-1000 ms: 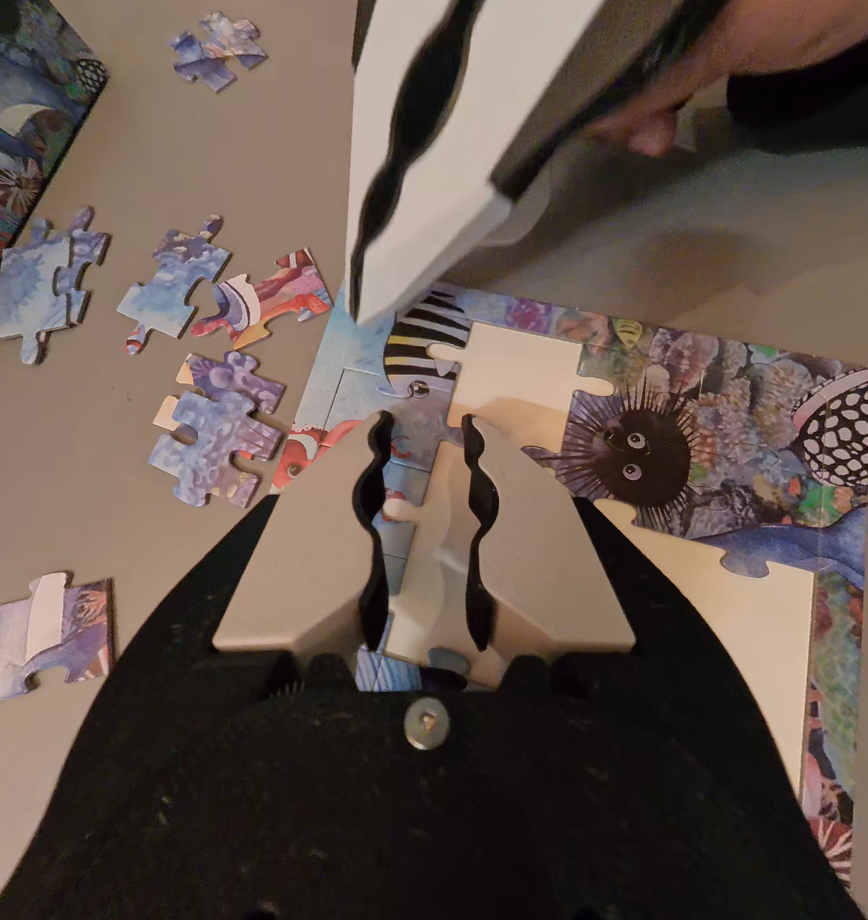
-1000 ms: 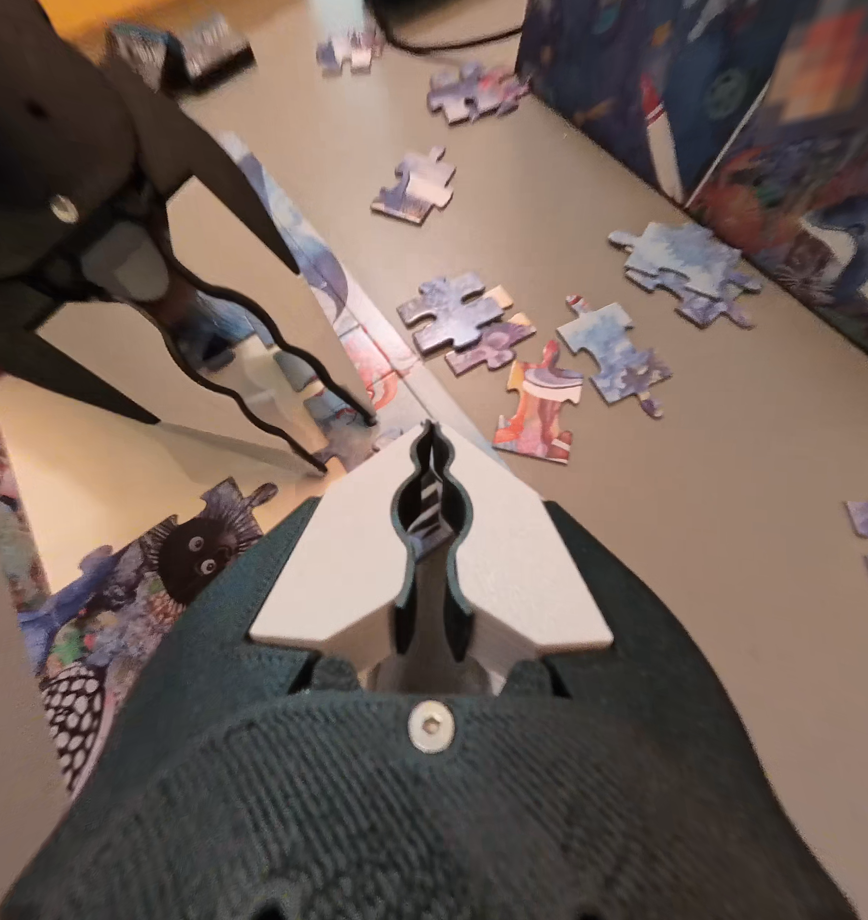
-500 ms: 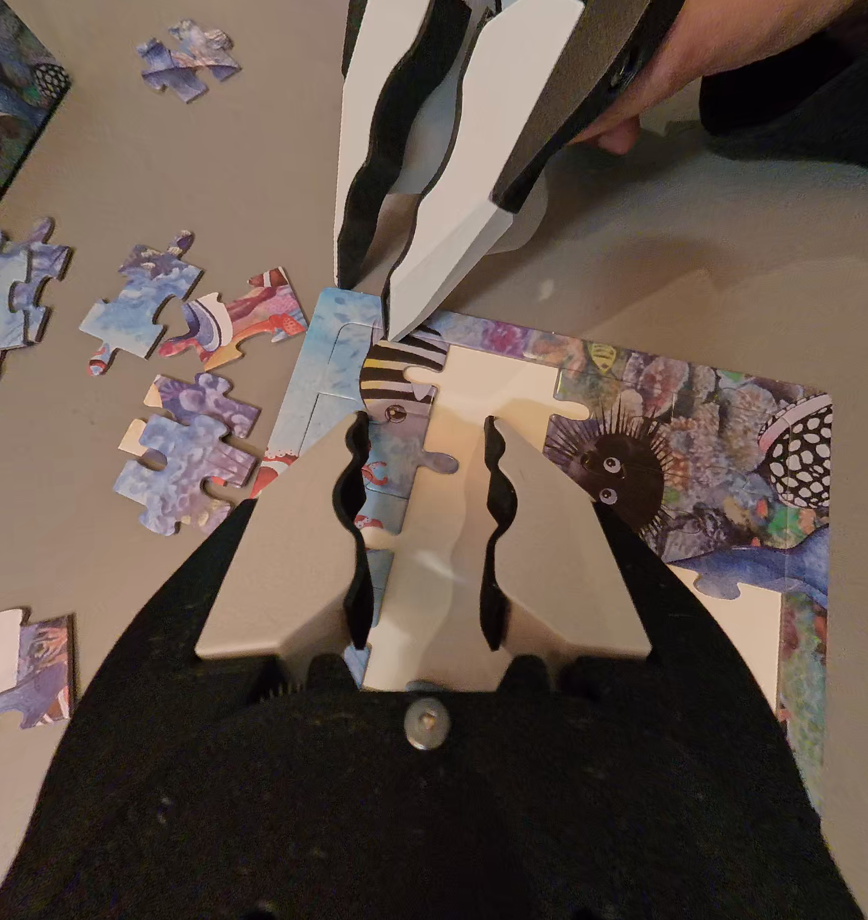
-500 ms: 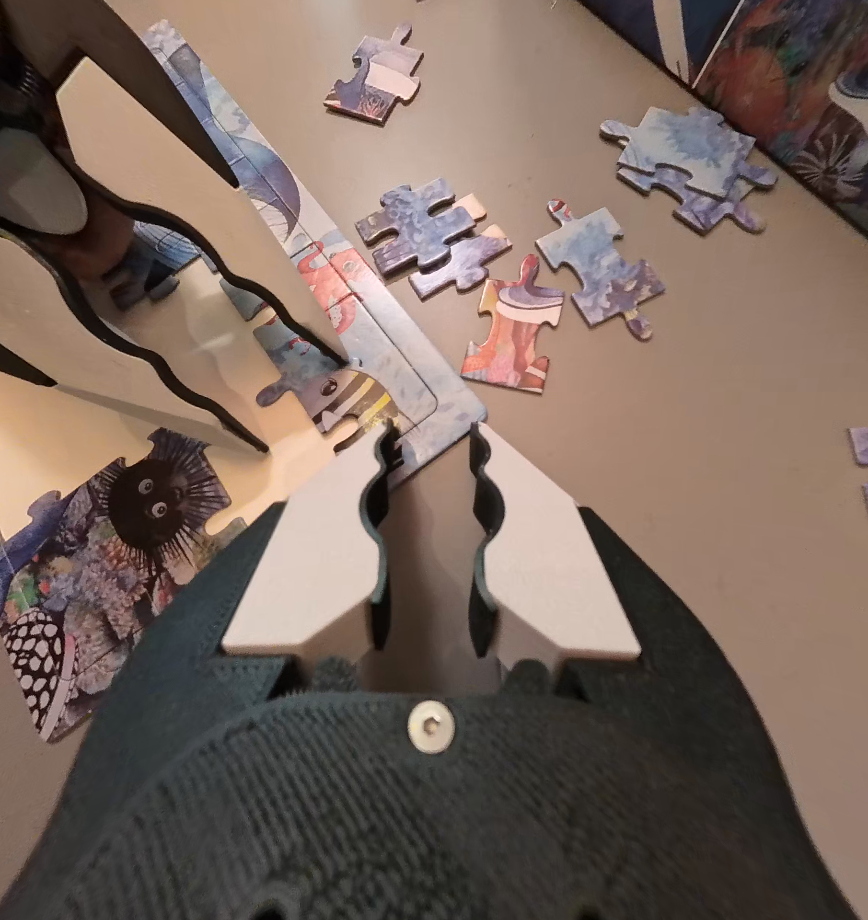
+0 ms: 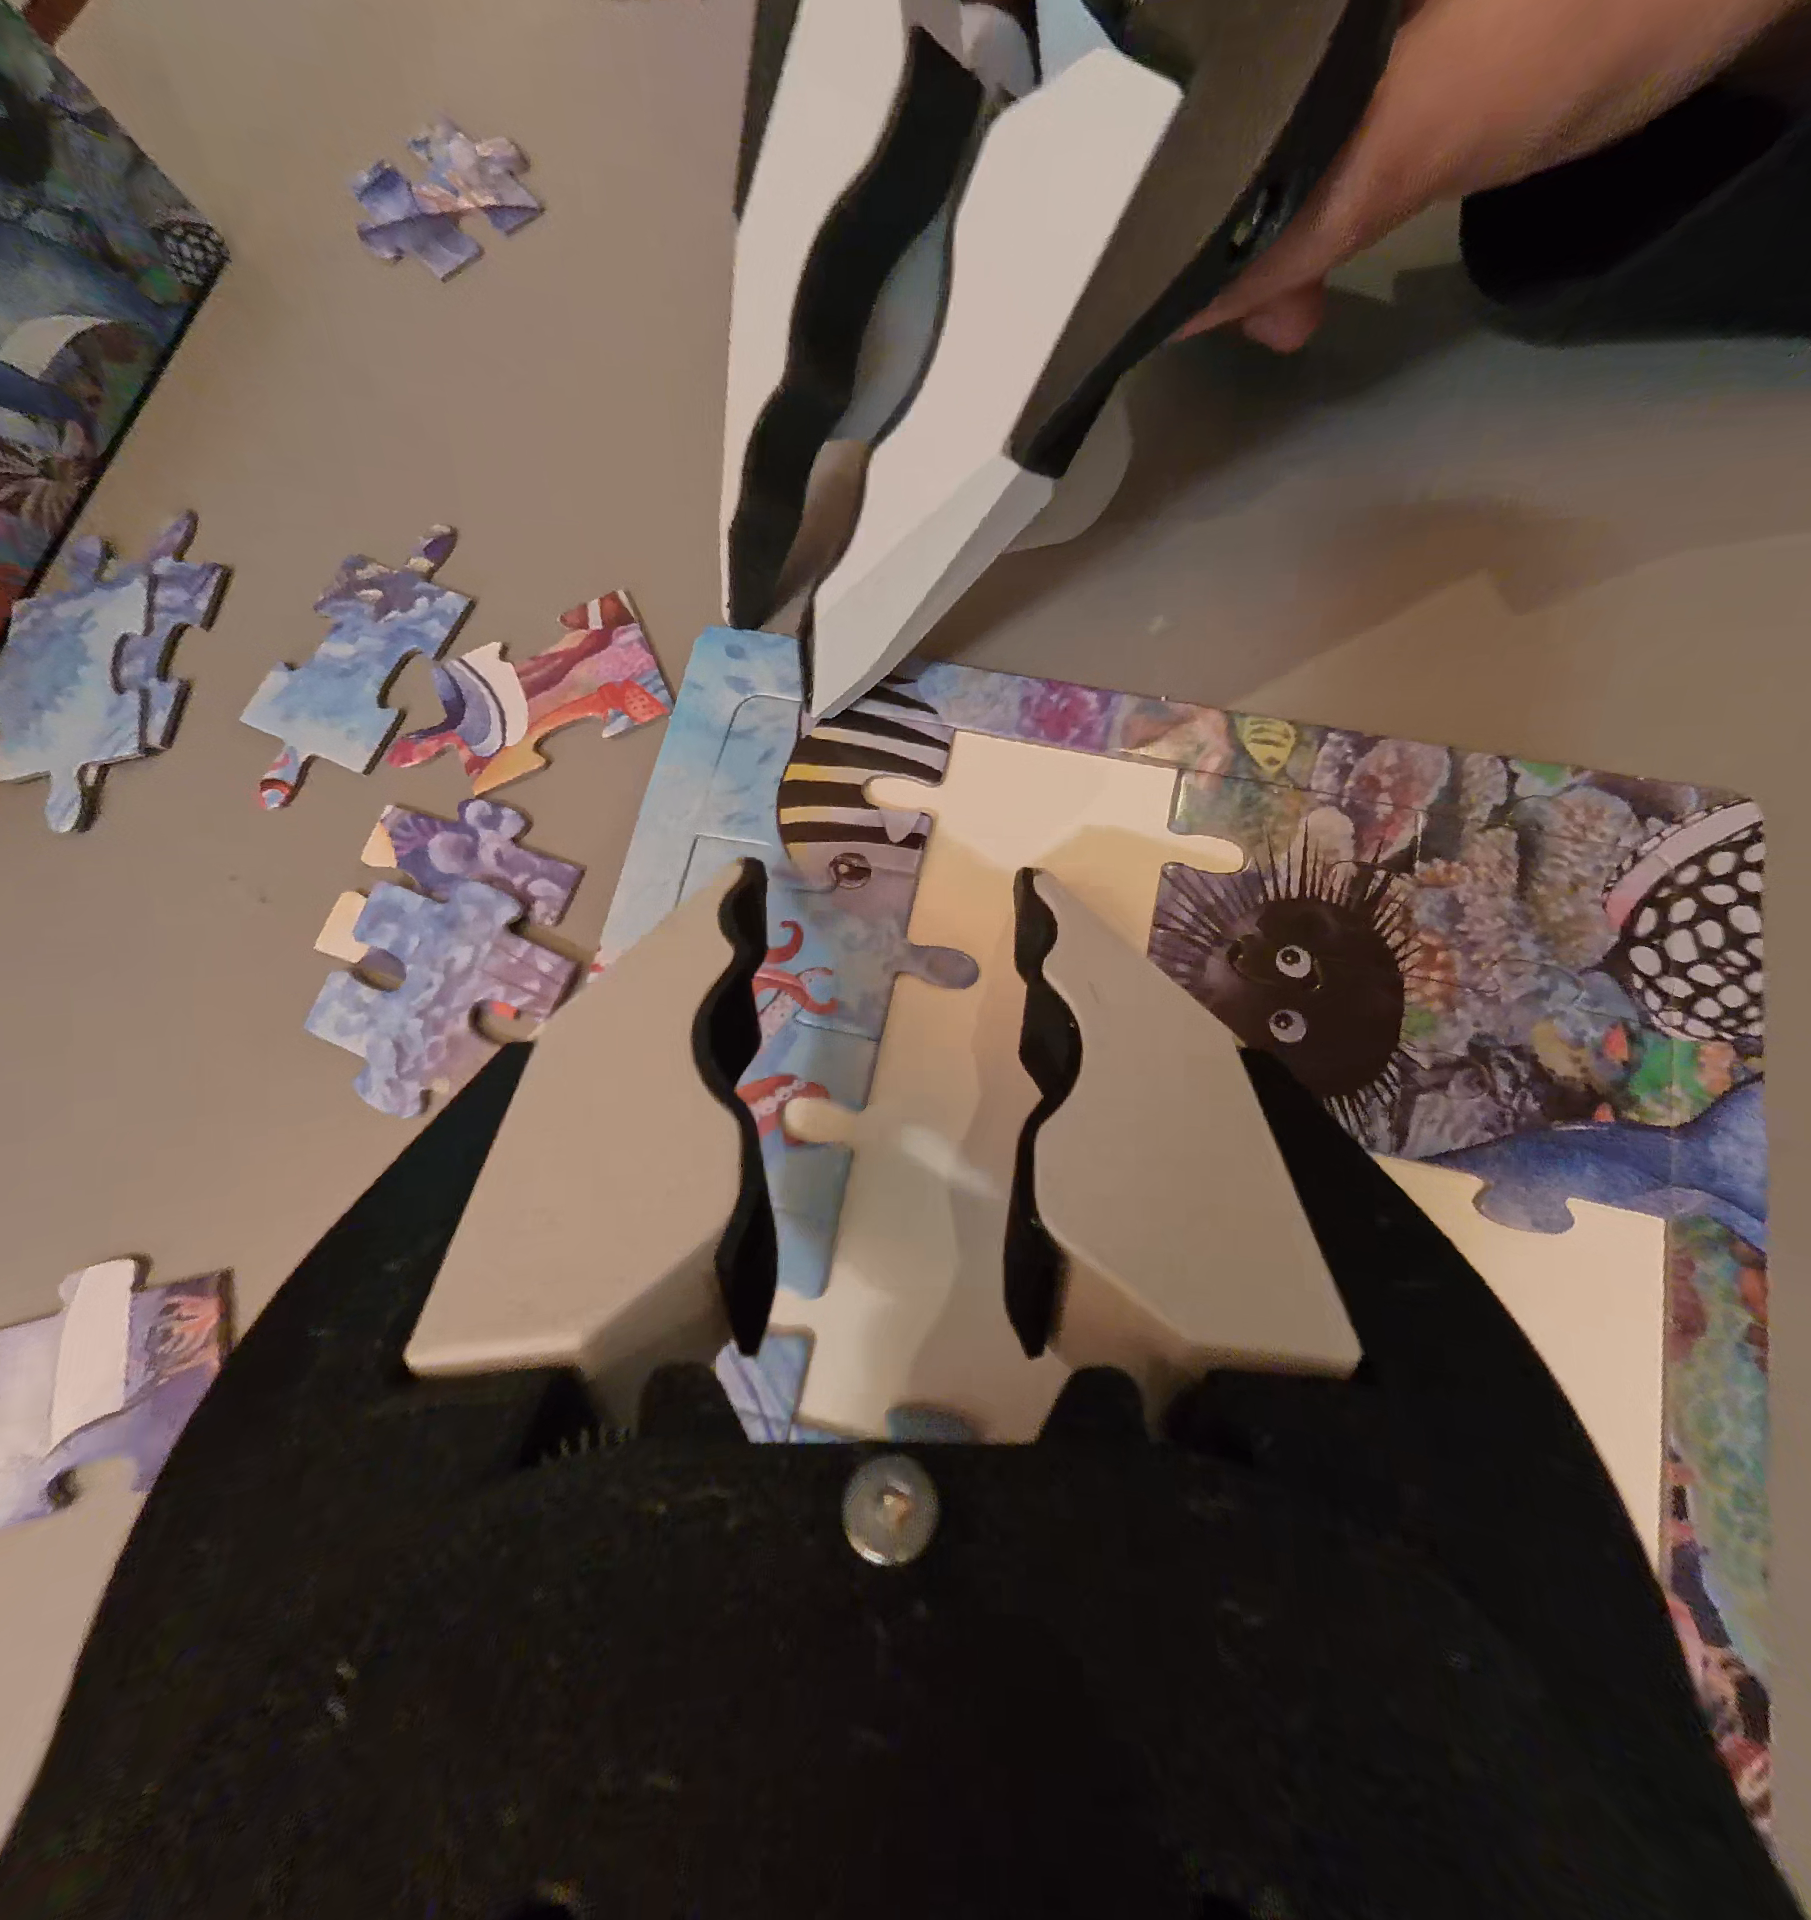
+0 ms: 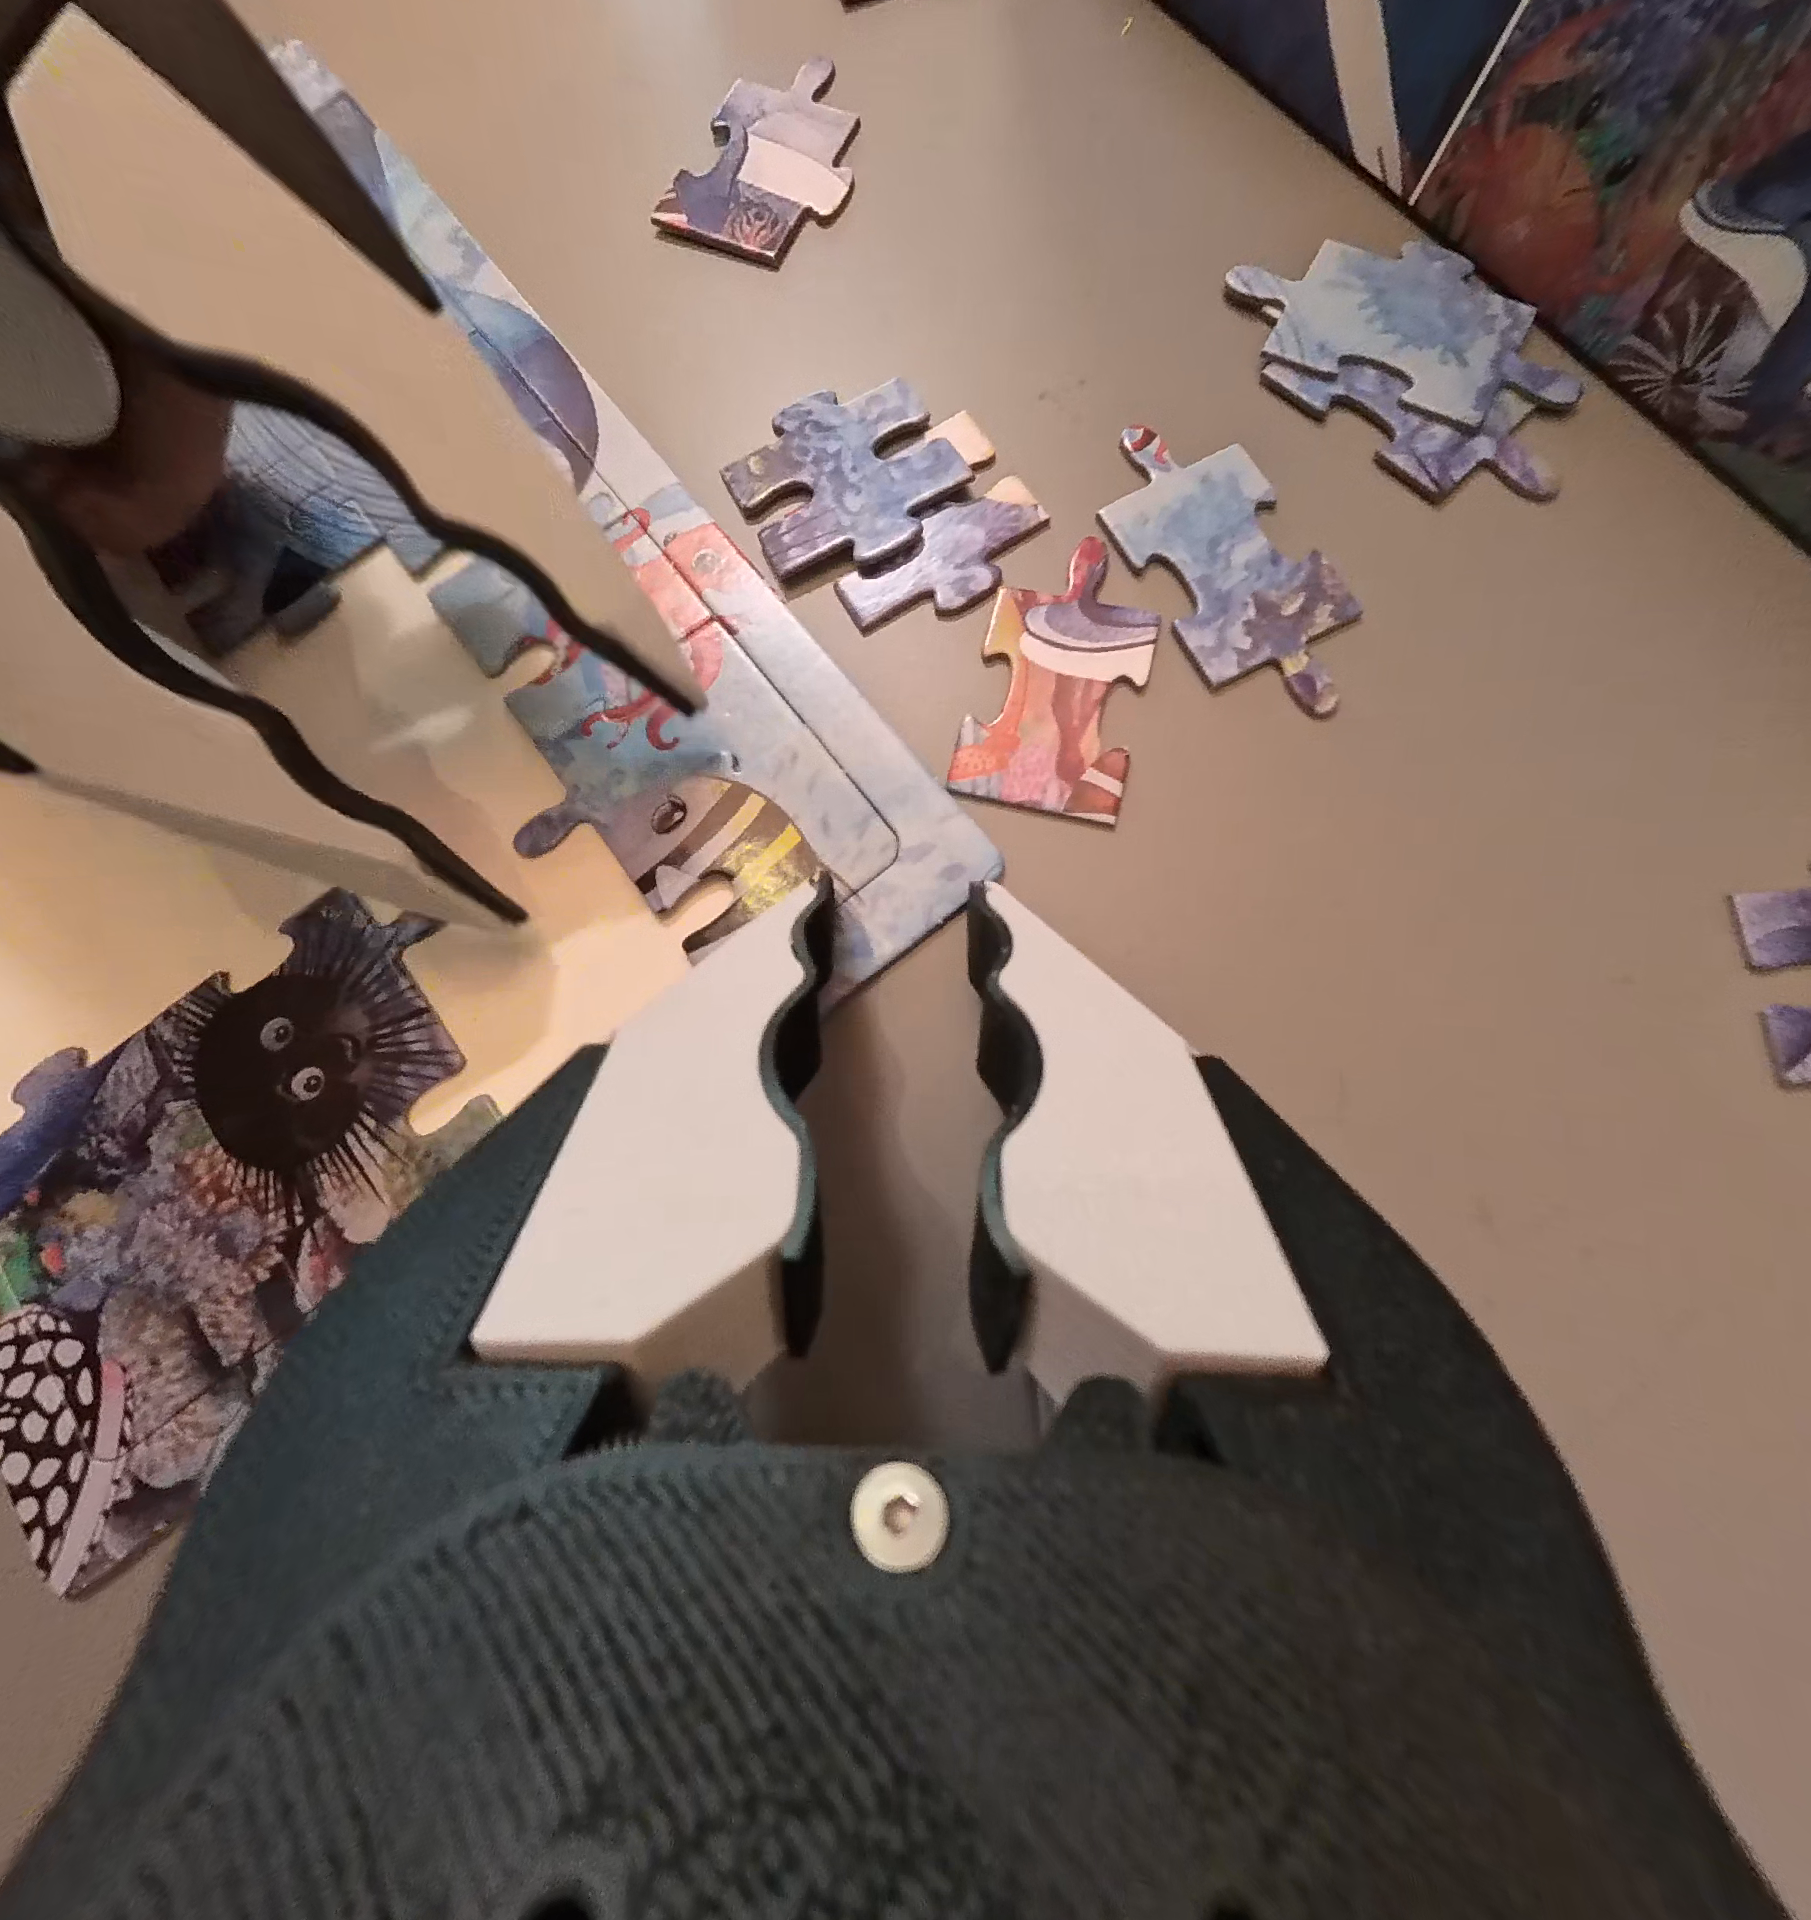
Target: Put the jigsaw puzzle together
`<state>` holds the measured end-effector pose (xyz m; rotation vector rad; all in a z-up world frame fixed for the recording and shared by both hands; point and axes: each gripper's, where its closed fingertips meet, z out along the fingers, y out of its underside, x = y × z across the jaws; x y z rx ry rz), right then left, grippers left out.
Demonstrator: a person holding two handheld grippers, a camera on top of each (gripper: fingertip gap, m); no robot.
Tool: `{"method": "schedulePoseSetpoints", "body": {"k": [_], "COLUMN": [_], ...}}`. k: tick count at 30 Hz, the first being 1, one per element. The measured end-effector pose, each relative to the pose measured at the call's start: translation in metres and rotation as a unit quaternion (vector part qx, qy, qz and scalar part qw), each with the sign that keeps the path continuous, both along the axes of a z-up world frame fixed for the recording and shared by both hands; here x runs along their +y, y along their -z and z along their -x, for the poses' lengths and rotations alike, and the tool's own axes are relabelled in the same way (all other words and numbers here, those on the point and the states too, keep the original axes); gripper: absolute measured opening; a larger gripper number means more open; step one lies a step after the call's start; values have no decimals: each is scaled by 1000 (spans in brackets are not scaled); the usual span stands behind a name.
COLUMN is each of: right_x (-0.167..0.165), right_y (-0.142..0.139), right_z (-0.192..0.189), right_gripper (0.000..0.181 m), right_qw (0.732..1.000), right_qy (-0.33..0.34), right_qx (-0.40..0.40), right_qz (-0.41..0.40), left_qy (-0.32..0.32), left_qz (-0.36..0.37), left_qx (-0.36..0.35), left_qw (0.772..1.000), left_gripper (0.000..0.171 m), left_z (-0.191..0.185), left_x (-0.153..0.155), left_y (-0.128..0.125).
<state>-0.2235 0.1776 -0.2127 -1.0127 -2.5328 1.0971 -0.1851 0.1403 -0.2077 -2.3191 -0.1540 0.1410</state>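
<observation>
The puzzle board (image 5: 1046, 821) lies on the tan table, partly filled: a sea urchin section (image 5: 1285, 977) at the right and a strip of blue pieces along the left edge. A striped fish piece (image 5: 859, 769) lies in the board's far left corner. My left gripper (image 5: 885, 878) is open and empty, hovering over the bare board beside the blue strip. My right gripper (image 6: 899, 894) is open and empty, its tips at that corner, just off the striped piece (image 6: 735, 831). It also shows in the left wrist view (image 5: 776, 665). The left gripper (image 6: 605, 810) shows in the right wrist view.
Loose pieces lie left of the board: two purple-blue ones (image 5: 433, 966), an orange-red one (image 5: 548, 696), light blue ones (image 5: 361, 665) (image 5: 90, 665), others farther off (image 5: 444, 197) (image 5: 80, 1382). The picture box (image 5: 28, 260) stands at the far left. A person's hand (image 5: 1400, 187) holds the right gripper. The gap from one gripper's tips to the other's is roughly 6 cm. From my left tips it is roughly 5 cm to the sea urchin section (image 5: 1285, 977); from my right, 11 cm. Look for it in the right wrist view (image 6: 308, 1064) too.
The right gripper has opened and let go of the striped fish piece, which now lies in the board's corner. The left gripper has opened wider.
</observation>
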Motion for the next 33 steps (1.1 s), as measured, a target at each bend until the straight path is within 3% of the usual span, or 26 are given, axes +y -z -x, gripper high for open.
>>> {"method": "schedulePoseSetpoints", "body": {"k": [6, 14, 20, 33], "right_x": [0, -28, -27, -32], "right_y": [-1, -25, -5, -6], "right_z": [2, -8, -19, -21], "right_gripper": [24, 35, 51, 42], "right_qw": [1000, 995, 987, 969], "right_qy": [-4, -58, -117, -155], "right_qx": [13, 71, 96, 164], "right_qz": [-3, 43, -61, -100], "left_qy": [-12, -31, -28, -25], "left_qz": [23, 25, 25, 21], "left_qx": [41, 44, 36, -13], "left_qw": [999, 998, 999, 999], "left_gripper": [62, 58, 58, 48], "left_z": [17, 28, 27, 22], "left_x": [-16, -25, -26, -27], "left_y": [1, 1, 3, 9]}}
